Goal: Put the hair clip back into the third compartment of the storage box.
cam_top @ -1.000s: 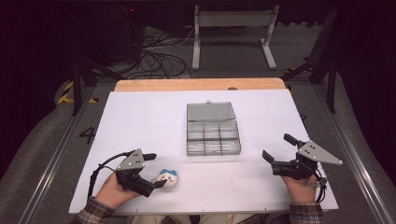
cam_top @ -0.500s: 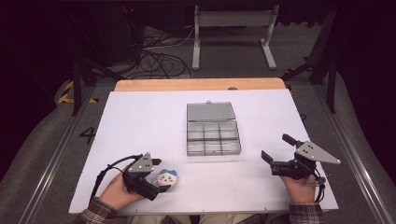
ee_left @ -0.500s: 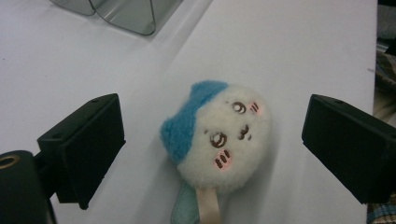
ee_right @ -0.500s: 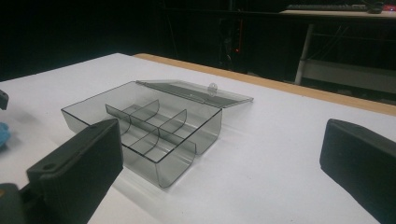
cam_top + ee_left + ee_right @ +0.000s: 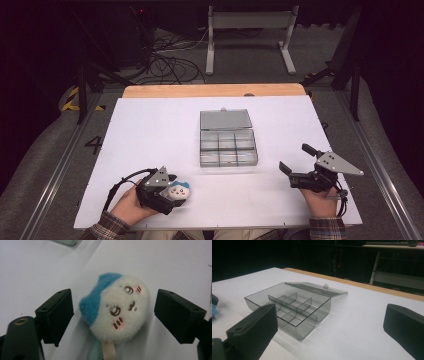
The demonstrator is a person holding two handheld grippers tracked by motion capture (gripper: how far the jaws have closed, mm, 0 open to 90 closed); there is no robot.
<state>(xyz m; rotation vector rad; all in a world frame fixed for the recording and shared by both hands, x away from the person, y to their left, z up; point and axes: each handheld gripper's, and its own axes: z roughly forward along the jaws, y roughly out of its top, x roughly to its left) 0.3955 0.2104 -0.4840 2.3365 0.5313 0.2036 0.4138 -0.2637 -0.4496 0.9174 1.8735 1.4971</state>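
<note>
A small round plush toy [image 5: 178,190], white with a blue top and a stitched face, lies on the white table sheet [image 5: 150,135] near the front left. My left gripper [image 5: 171,193] is open, one jaw on each side of the plush toy [image 5: 117,312]. In the left gripper view, small gaps separate both jaws from it. My right gripper [image 5: 294,158] rests open at the front right, with nothing between its jaws, and faces the clear compartment box [image 5: 289,307]. The box [image 5: 227,147] sits mid-table with its lid [image 5: 225,120] lying open behind it.
A wooden strip [image 5: 215,90] edges the far side of the table. Beyond it are a grey metal stand [image 5: 250,30] and loose cables [image 5: 170,55] on the dark floor. Metal rails [image 5: 55,170] run along both sides of the table.
My left gripper has slid right, so its jaws now flank the plush toy instead of sitting beside it. The right gripper has shifted slightly left.
</note>
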